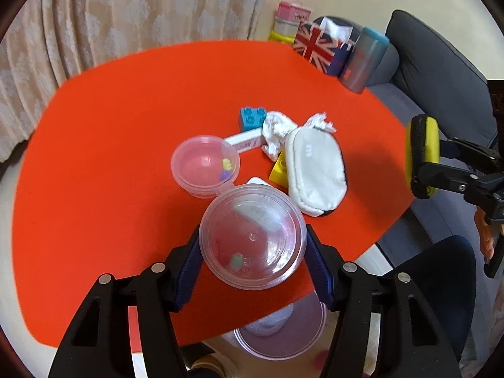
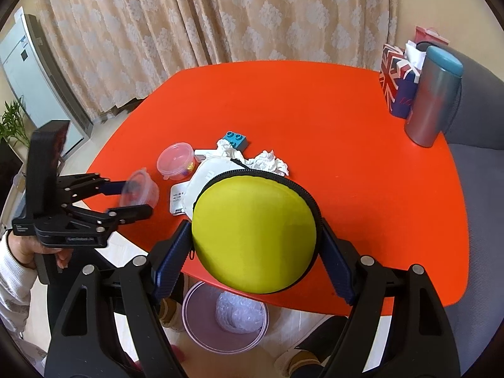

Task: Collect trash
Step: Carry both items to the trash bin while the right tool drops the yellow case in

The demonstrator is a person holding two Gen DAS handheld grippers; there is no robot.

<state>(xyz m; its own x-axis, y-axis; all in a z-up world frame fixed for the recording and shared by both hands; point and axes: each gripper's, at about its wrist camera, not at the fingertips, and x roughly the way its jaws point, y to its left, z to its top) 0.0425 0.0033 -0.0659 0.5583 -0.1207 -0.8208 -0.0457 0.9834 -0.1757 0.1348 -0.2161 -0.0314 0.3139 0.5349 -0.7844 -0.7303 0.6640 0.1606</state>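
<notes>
Crumpled white tissue paper (image 1: 280,132), the trash, lying on the round red counter (image 1: 126,145), touching a blue toy brick (image 1: 252,118) on one side and the upper edge of a white zippered fabric pouch (image 1: 316,173) on the other; a second wad (image 2: 271,163) visible in the right view just past the pouch. Nearby, a small clear lidded plastic tub (image 1: 204,165) with coloured bits inside, a yellow toy brick (image 1: 278,170) half under the pouch, and a flat white box (image 1: 244,141). Left tool (image 1: 253,252) clamped on a clear round plastic container (image 1: 253,236), blue pads pressed against both sides, held above the counter's near edge. Right tool (image 2: 255,236) gripping a round yellow zippered case (image 2: 253,233) between its pads, also off the counter surface. Below the counter edge, on the floor, a pale pink round bin (image 2: 225,318) holding bubble wrap (image 2: 236,313). At the far corner, a grey tumbler with a teal lid (image 2: 431,97) beside a Union Jack paper bag (image 2: 392,75).
</notes>
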